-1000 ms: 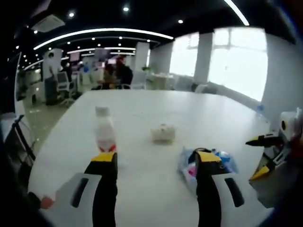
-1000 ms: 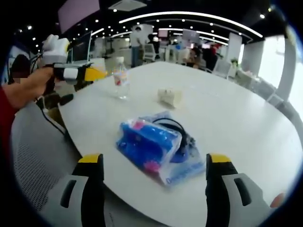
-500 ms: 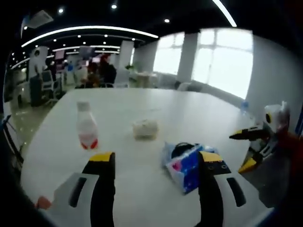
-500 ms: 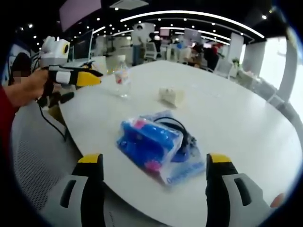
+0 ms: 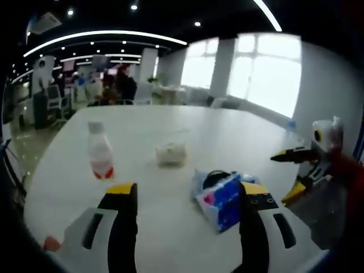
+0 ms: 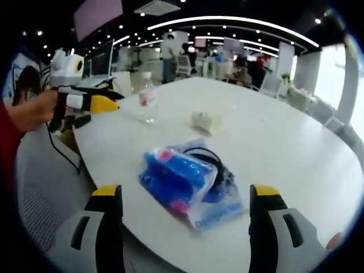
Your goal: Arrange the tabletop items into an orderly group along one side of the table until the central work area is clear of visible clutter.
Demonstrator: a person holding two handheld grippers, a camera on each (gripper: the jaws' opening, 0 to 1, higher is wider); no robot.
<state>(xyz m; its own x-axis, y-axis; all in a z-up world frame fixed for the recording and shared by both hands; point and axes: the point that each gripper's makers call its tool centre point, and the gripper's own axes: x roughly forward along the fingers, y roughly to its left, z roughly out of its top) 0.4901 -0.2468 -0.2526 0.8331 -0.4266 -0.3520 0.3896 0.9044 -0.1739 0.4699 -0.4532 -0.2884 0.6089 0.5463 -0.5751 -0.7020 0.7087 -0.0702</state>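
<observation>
No writing can be read anywhere. The bottle (image 6: 147, 102) near the table's (image 6: 296, 148) edge wears a label too blurred to read. Any print on the blue packet (image 6: 187, 182) is likewise illegible.

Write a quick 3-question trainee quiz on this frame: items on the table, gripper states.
1. True or false: the right gripper is shut on the blue plastic bag.
2. Multiple choice: in the left gripper view, which item stands upright on the white table? A) the water bottle B) the crumpled white tissue C) the blue plastic bag
3. Fill in: in the right gripper view, the black cable lies on top of the ____.

Key:
1. False. Its fingers stand wide apart, either side of the bag, not touching it. The left gripper is open too.
2. A.
3. Blue plastic bag.
</observation>
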